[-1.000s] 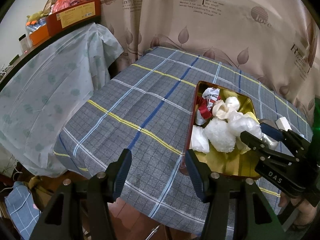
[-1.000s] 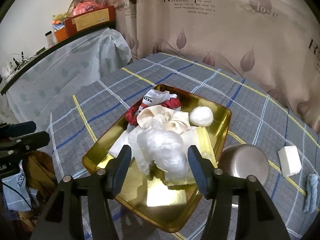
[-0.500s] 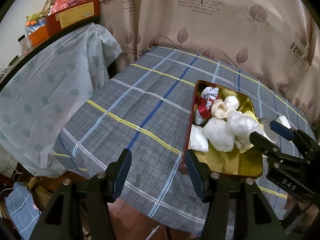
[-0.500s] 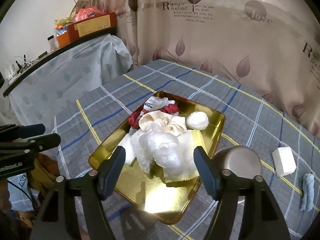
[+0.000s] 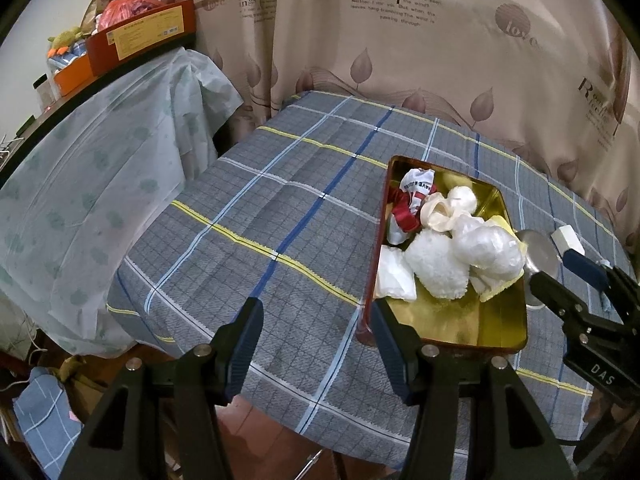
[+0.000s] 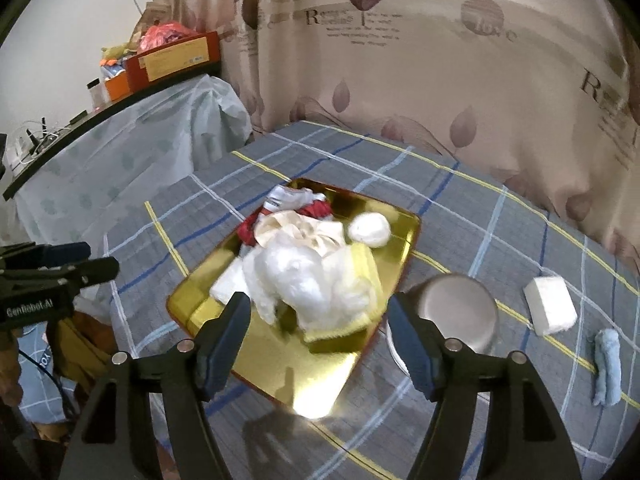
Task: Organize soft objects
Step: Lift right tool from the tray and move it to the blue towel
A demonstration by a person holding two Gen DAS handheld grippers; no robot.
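While both grippers hang clear of the work, I see the soft things heaped in the gold tray (image 6: 320,376): a plastic bag (image 6: 296,276), a fluffy white lump (image 5: 438,266), a cream cloth (image 6: 300,232), a ball (image 6: 370,229) and a red-and-white cloth (image 5: 410,200). Out on the table (image 5: 280,208) a white sponge (image 6: 550,310) and a blue cloth (image 6: 606,364) lie apart, just past a steel cup (image 6: 456,312).

My right gripper (image 6: 318,340) stands spread and empty above the tray's near end; my left gripper (image 5: 316,338) is spread and empty too, over the table's edge by the tray corner.

My worry is the heap: it is loose and tangled, so I judge a pinch on the bag could drag its neighbours over the rim. Reaching for the sponge, I could knock the cup.

Readable writing: the curtain (image 5: 400,40) says "Romatic feelings" and "love"; the right gripper's body shows "DAS", the left's "GenRobot.AI". The box label is too small.
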